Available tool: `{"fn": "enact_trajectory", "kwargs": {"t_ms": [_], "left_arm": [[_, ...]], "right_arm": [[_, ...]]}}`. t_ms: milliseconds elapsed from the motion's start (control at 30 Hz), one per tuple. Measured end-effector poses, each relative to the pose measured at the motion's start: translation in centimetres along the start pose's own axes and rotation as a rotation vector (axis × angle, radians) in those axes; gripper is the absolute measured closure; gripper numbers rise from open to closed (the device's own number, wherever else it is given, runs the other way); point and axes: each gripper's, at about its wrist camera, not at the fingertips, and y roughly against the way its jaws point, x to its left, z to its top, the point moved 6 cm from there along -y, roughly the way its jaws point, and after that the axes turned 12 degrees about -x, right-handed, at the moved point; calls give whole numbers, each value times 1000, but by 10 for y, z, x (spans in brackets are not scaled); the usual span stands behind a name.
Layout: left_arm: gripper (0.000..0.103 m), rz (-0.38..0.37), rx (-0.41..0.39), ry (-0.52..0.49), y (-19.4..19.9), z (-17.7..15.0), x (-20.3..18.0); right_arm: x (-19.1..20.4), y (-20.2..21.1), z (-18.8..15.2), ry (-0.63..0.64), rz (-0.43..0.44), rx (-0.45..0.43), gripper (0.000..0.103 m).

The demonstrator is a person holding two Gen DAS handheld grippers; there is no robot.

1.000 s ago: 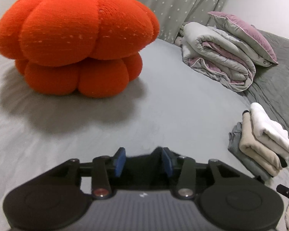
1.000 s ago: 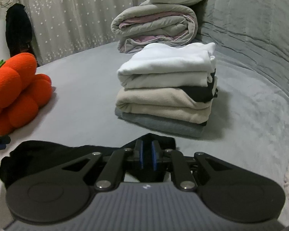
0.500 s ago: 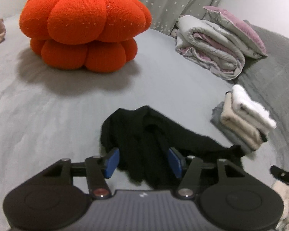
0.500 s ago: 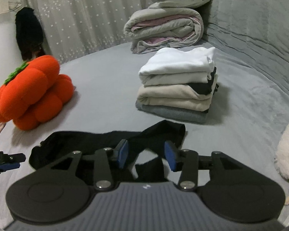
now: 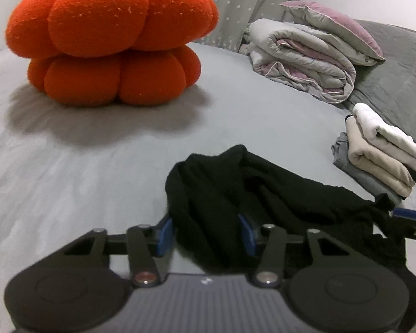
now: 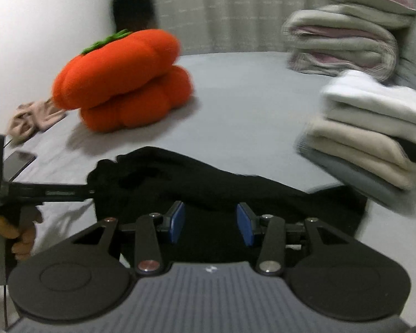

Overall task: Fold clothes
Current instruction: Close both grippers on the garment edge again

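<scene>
A crumpled black garment (image 5: pixel 277 194) lies on the grey bed (image 5: pixel 97 166). My left gripper (image 5: pixel 206 234) is low over its left end. Its jaws are closing, and a bunch of the black cloth fills the gap and touches both blue pads. In the right wrist view the same garment (image 6: pixel 208 183) stretches across in front of my right gripper (image 6: pixel 211 223). That gripper stands open just above the cloth, its pads apart and pressing on nothing. A hand (image 6: pixel 14 236) holds the left gripper's handle at the left edge.
A big orange pumpkin cushion (image 5: pixel 111 41) sits at the back left. A stack of folded clothes (image 5: pixel 380 155) stands right of the garment. Behind it lie a rolled duvet (image 5: pixel 305 58) and a pillow (image 5: pixel 335 25). A phone (image 6: pixel 18 161) and a beige cloth (image 6: pixel 30 119) lie far left.
My left gripper has sunk onto the black garment and its jaws have narrowed around the cloth. My right gripper let go of the cloth, opened and swung to the left.
</scene>
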Motion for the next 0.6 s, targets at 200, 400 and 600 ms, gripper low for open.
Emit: {"fn": "enact_trajectory", "kwargs": {"t_ms": [200, 400, 600], "left_arm": [[94, -24, -23, 53, -8, 2, 12], [96, -37, -72, 42, -4, 22, 24], [97, -21, -137, 32, 0, 54, 39]], "right_arm": [[11, -64, -14, 138, 60, 50, 57], [13, -100, -28, 257, 27, 83, 82], [-6, -93, 5, 170, -16, 0, 96]]}}
